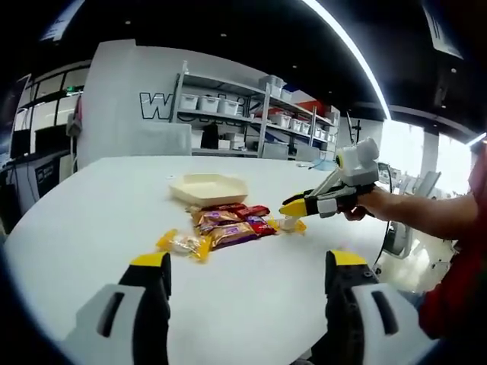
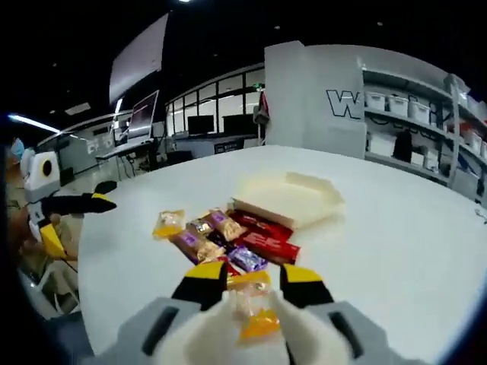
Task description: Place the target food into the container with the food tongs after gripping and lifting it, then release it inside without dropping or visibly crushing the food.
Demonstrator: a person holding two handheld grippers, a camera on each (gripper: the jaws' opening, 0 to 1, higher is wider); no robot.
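Table (image 1: 91, 205): a broad white top carries everything, bare around the cluster, which leaves room to work from either side.
Container (image 2: 288, 199): a shallow cream tray sits flat just behind the snacks and is open on top; nothing shows inside it. Its spot next to the pile suggests a short carry.
Snack pile (image 2: 228, 236): red, purple and gold wrapped bars lie loose and overlapping in the middle of the table, touching one another, so lifting one cleanly probably calls for a pick from the edge.
Right gripper (image 2: 253, 280): low at the near edge of the pile, its yellow-tipped jaws drawn in on a pair of pale tongs. In the left gripper view it reaches in from the right, held by a person's hand.
Left gripper (image 1: 247, 266): jaws wide apart, holding nothing, back from the snacks and seemingly waiting.
Tongs (image 2: 259, 331): pinched between the right jaws, they carry a yellow-wrapped piece.
Target food (image 2: 251, 293): the yellow piece sits between the tong arms by the pile, not yet in the tray.
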